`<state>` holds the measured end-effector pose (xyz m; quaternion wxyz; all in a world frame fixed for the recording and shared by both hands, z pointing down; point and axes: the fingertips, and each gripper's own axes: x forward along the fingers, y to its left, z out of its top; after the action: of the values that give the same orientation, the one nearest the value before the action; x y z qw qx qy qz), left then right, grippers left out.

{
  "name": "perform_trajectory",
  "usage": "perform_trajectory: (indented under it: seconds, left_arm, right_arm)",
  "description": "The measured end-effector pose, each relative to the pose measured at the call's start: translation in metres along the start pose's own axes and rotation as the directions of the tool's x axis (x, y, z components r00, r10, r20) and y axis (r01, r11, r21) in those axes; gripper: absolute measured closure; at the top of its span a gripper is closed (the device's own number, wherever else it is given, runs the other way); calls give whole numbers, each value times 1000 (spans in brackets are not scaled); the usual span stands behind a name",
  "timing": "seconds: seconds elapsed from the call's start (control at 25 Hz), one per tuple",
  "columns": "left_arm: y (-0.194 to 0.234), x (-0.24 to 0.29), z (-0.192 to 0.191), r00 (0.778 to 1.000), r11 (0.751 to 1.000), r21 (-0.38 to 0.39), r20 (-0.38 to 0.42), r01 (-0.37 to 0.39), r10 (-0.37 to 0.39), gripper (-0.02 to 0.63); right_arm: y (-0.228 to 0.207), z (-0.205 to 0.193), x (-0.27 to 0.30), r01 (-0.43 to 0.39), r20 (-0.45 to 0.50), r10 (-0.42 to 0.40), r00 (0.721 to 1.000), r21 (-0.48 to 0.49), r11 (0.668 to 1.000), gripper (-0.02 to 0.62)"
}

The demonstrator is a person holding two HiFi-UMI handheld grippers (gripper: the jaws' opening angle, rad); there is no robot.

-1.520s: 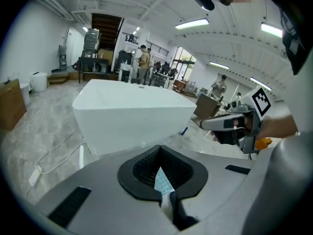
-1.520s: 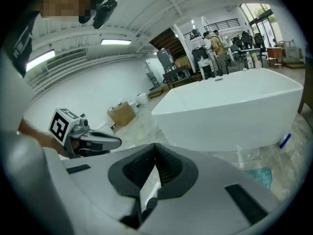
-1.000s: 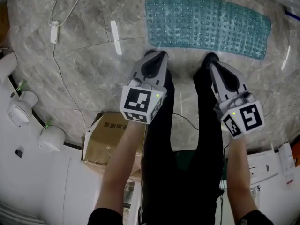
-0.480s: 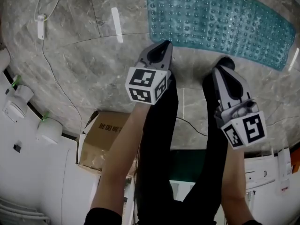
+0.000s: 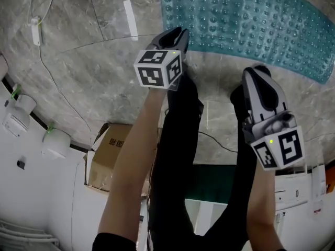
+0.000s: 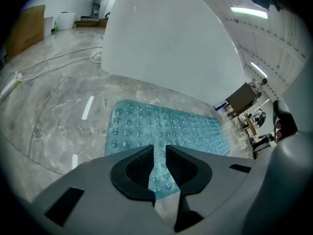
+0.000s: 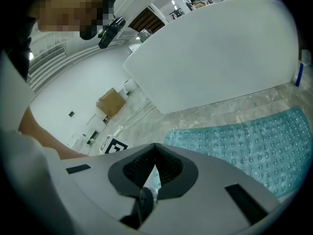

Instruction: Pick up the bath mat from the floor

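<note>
The teal bath mat (image 5: 246,20) with rows of bumps lies flat on the grey marble floor, across the top of the head view. My left gripper (image 5: 178,31) points steeply down, just above the mat's near left edge. Its jaws have just been opening; a narrow gap stands between them with nothing in it, and the mat (image 6: 166,124) shows through. My right gripper (image 5: 255,69) hangs over the bare floor a little short of the mat's near edge. In the right gripper view its tips (image 7: 155,146) meet, with the mat (image 7: 244,146) beyond them.
A large white curved body (image 6: 166,38) stands just behind the mat. The person's black-trousered legs (image 5: 178,156) stand between the arms. A cardboard box (image 5: 112,150) sits at the lower left. A white cable with a plug block (image 5: 35,27) runs along the floor at the left.
Both grippers have dropped toward the floor and come nearer the mat's near edge, the left one more. The mat looks larger in the head view.
</note>
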<state>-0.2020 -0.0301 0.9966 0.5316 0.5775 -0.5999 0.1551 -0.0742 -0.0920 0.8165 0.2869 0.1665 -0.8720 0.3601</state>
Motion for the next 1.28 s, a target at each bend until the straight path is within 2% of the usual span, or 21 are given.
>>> perform_trajectory:
  seconds: [0.2, 0.32, 0.4, 0.88, 1.04, 1.16, 1.28]
  left_arm:
    - [32, 36, -6, 997, 998, 11, -36, -69, 69, 481]
    - [53, 50, -7, 991, 992, 15, -41, -128, 129, 423]
    - [65, 59, -9, 987, 988, 23, -53, -150, 151, 358]
    - [102, 104, -25, 969, 970, 91, -91, -224, 232, 245]
    - [110, 116, -21, 956, 957, 114, -87, -268, 279, 176]
    - [115, 122, -20, 950, 953, 105, -96, -286, 296, 156]
    - [116, 126, -23, 953, 959, 76, -116, -274, 281, 143]
  right_arm:
    - [-3, -15, 14, -19, -17, 19, 1000, 5, 1000, 583]
    - [-6, -22, 23, -27, -14, 28, 1000, 38, 999, 583]
    - [-6, -26, 32, -42, -10, 42, 999, 47, 998, 583]
    - [-17, -44, 44, -33, -20, 35, 999, 80, 996, 583]
    - [-20, -50, 46, -35, -30, 38, 999, 83, 996, 583]
    - [-20, -48, 47, -44, -27, 46, 999, 85, 995, 583]
    - [-21, -49, 46, -48, -34, 51, 998, 84, 995, 583]
